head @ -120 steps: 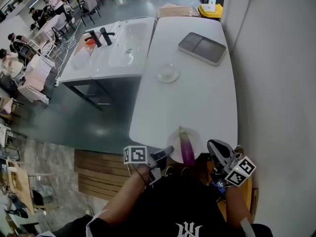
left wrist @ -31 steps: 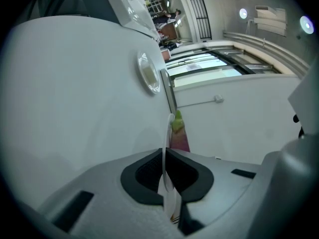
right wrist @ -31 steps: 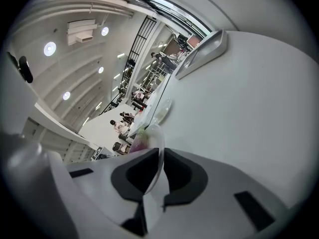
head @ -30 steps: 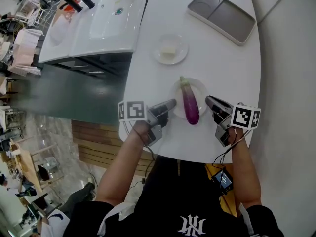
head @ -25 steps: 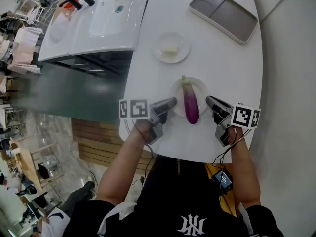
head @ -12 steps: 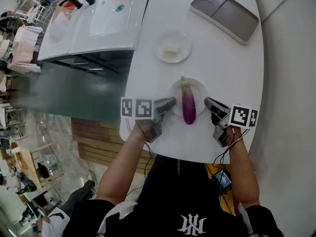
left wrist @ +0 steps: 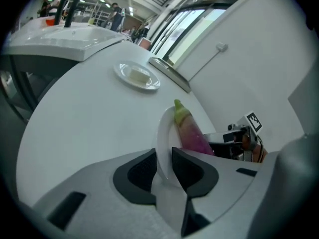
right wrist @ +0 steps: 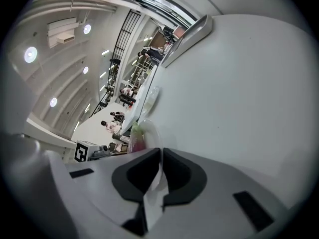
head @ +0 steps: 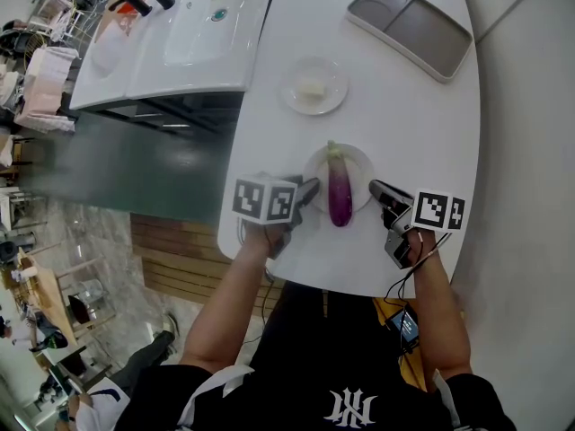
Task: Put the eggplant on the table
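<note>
Overhead, from the head view, we see a long white table (head: 395, 106) with rounded corners, running away from us beside a white wall (head: 530, 151). Left of it lies a grey floor (head: 135, 169) and a white sink unit (head: 198, 34) with black taps. A grey tray (head: 410, 28) sits at the table's far end. Nearer is a small plate (head: 292, 97) holding a pale block.

Closest to us, a white plate (head: 358, 158) rests on the table, and the purple eggplant (head: 339, 191) lies on it, green stem pointing away. The left gripper (head: 308, 191) is at the plate's left edge, the right gripper (head: 377, 189) at its right edge.

The left gripper view adds what the head view cannot: its jaws are opening, with the plate's rim standing between them and the eggplant just beyond. It also shows a wall socket (left wrist: 221, 47) and tall windows (left wrist: 189, 29).

The right gripper view shows its jaws pinched onto the thin rim of the same plate. Only this view shows the ceiling lights (right wrist: 31, 54) and a railing (right wrist: 122, 39) high up. Past the plate we see the left gripper's marker cube (right wrist: 83, 151).
</note>
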{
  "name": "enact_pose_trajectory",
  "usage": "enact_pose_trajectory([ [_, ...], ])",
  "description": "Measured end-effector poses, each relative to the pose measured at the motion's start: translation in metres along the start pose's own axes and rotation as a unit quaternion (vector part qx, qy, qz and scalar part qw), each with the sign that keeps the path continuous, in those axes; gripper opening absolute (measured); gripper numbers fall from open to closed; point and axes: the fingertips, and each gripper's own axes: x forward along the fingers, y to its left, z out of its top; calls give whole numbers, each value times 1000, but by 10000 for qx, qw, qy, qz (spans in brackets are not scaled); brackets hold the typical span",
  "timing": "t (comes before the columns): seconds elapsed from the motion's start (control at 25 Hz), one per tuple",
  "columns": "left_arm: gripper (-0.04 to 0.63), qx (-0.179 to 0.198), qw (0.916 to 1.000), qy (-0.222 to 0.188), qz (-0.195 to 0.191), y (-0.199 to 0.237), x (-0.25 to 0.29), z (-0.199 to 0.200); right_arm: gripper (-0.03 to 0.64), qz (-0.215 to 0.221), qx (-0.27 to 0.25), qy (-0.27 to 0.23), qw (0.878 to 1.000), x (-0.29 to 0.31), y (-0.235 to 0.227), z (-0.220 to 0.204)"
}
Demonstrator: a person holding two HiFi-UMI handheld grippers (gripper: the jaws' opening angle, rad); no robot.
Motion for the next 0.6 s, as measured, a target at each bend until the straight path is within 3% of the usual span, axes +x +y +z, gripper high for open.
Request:
enact_pose_trajectory([
  [0.28,106,662,9961,130,570,4,-1,0,20,-71,-17,23,10000,1,1,-2],
  [0.44,123,1275,9865,210,1006,5,-1,2,20,-87,21,25,10000,1,2,-1],
  [0.6,132,1635,9787,175,1230,3,-1,6,20,-122,3,26,9999,1,2,0],
])
